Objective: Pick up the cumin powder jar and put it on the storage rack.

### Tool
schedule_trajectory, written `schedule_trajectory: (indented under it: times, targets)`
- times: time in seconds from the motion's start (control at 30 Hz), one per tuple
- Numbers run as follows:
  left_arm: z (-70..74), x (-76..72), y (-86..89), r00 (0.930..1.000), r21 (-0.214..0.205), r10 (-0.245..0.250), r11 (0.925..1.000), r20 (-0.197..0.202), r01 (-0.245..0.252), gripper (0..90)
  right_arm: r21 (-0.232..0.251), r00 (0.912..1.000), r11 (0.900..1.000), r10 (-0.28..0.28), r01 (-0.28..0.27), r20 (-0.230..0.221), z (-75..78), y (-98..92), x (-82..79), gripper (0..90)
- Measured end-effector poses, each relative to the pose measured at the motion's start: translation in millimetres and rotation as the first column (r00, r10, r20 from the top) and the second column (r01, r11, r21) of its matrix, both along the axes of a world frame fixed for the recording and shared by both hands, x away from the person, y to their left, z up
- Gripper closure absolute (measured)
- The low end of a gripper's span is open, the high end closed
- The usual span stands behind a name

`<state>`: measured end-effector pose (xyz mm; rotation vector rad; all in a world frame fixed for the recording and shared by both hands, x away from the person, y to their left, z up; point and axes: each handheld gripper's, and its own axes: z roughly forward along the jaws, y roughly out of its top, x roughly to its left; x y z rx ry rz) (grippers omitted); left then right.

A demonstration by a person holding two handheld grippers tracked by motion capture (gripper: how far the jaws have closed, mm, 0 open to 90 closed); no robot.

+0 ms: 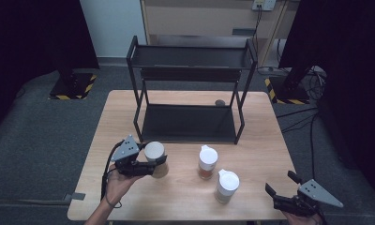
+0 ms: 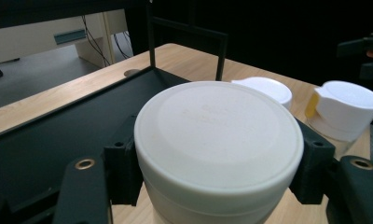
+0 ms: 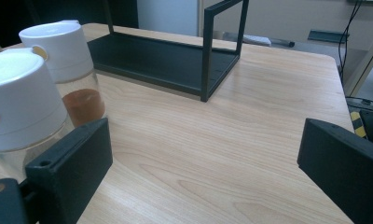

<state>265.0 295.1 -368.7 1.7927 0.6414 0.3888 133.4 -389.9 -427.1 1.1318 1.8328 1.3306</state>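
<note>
Left gripper (image 1: 150,165) clamps a round, smooth-lidded white jar (image 2: 217,140) near the tabletop's (image 1: 256,122) left front; its gripper view reveals faint embossed lettering. Right gripper (image 1: 281,186), front right corner, gapes.

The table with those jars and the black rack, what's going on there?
A person works at a wooden table with a gripper in each hand. The left gripper is shut on a white-lidded jar, in front of the black two-tier rack. Two more white-capped jars stand on the table. The right gripper waits open near the table's edge, holding nothing.
</note>
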Motion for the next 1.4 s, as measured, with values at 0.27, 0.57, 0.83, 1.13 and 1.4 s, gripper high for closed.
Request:
schedule_trajectory:
  times: [0.27, 0.57, 0.83, 1.13, 1.4]
  targets:
    - [6.6, 19.9, -0.6, 0.9993, -0.018, 0.033, 0.9993, -0.015, -0.033, 33.0, -0.001, 1.0000, 1.0000, -0.001, 0.001, -0.001, 0.0, -0.1, 0.1, 3.5]
    - [15.3, 40.6, -6.1, 0.9957, -0.009, 0.093, 0.9956, 0.003, -0.093, 33.0, 0.002, 1.0000, 1.0000, -0.001, 0.001, -0.002, -0.2, -0.3, 0.3, 3.5]
    - [14.0, 65.0, -15.0, 0.9843, 0.014, 0.176, 0.9842, 0.002, -0.176, 33.0, 0.002, 1.0000, 1.0000, -0.001, 0.001, -0.004, -0.2, -0.5, 0.5, 3.5]
    - [5.7, 93.7, -26.0, 0.9647, 0.004, 0.261, 0.9654, -0.037, -0.261, 33.0, 0.006, 1.0000, 1.0000, -0.001, 0.001, -0.007, -0.7, -0.9, 1.0, 3.5]
    - [0.0, 107.8, -43.2, 0.9449, 0.034, 0.327, 0.9443, -0.002, -0.327, 33.0, 0.007, 1.0000, 1.0000, -0.002, 0.002, -0.007, -0.8, -1.2, 1.0, 3.6]
